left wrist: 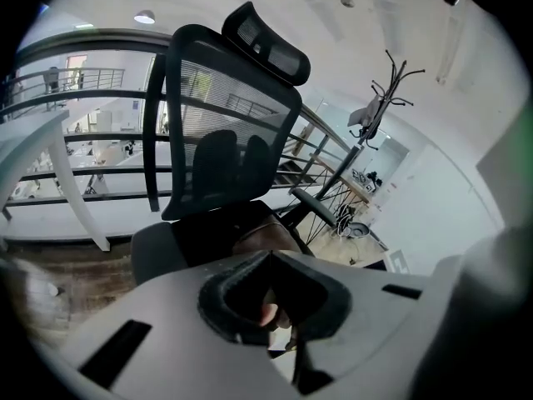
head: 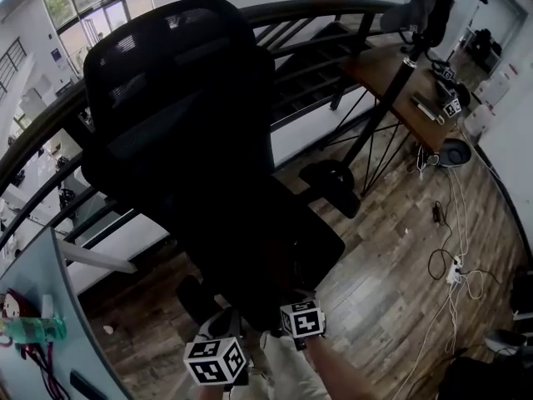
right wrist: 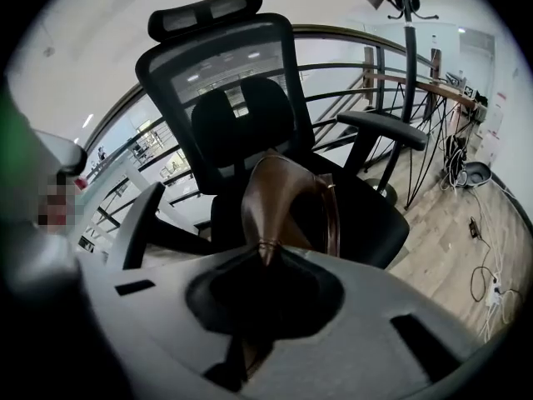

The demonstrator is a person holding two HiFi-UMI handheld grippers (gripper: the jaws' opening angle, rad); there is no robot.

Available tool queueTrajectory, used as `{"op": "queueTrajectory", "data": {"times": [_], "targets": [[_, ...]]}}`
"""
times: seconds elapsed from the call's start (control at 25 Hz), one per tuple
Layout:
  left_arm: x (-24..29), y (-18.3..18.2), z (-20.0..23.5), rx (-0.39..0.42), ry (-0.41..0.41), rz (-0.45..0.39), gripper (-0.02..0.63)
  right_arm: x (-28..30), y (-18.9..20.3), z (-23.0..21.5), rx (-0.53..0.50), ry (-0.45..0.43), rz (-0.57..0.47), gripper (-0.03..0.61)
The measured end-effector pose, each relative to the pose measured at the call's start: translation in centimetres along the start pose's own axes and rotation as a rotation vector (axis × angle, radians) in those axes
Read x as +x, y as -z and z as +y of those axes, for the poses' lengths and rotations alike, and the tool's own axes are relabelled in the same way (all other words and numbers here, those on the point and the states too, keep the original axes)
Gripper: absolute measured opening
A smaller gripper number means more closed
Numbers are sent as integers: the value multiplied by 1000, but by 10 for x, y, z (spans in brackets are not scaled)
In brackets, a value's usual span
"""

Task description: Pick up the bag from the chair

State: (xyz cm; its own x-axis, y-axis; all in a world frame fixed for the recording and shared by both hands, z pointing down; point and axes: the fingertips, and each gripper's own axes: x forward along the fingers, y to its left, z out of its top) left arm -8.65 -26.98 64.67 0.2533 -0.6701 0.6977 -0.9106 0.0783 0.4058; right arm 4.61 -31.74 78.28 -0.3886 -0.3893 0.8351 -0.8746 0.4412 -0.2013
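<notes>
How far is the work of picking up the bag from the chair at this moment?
Done: the right gripper is shut on the top of the bag. In hand: the bag is stretched from its jaws, its lower end close to the chair seat. Remaining: raise it clear of the seat. The left gripper has its jaws together near the bag; its grip is unclear.

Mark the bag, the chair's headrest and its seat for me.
bag (right wrist: pixel 283 202), right gripper view, brown side panel.
headrest (right wrist: pixel 204 11), right gripper view, middle of the pad.
seat (right wrist: pixel 375 223), right gripper view, bare cushion beside the bag.
</notes>
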Motion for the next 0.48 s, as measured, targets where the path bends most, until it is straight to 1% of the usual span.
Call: {"op": "queueTrajectory", "data": {"times": [0.12, 0.48], "targets": [[-13, 3, -1, 2, 2, -4, 3, -16, -1, 7, 9, 2, -22, 23], [-58, 21, -7, 46, 17, -11, 3, -80, -2, 24, 51, 27, -120, 23]]}}
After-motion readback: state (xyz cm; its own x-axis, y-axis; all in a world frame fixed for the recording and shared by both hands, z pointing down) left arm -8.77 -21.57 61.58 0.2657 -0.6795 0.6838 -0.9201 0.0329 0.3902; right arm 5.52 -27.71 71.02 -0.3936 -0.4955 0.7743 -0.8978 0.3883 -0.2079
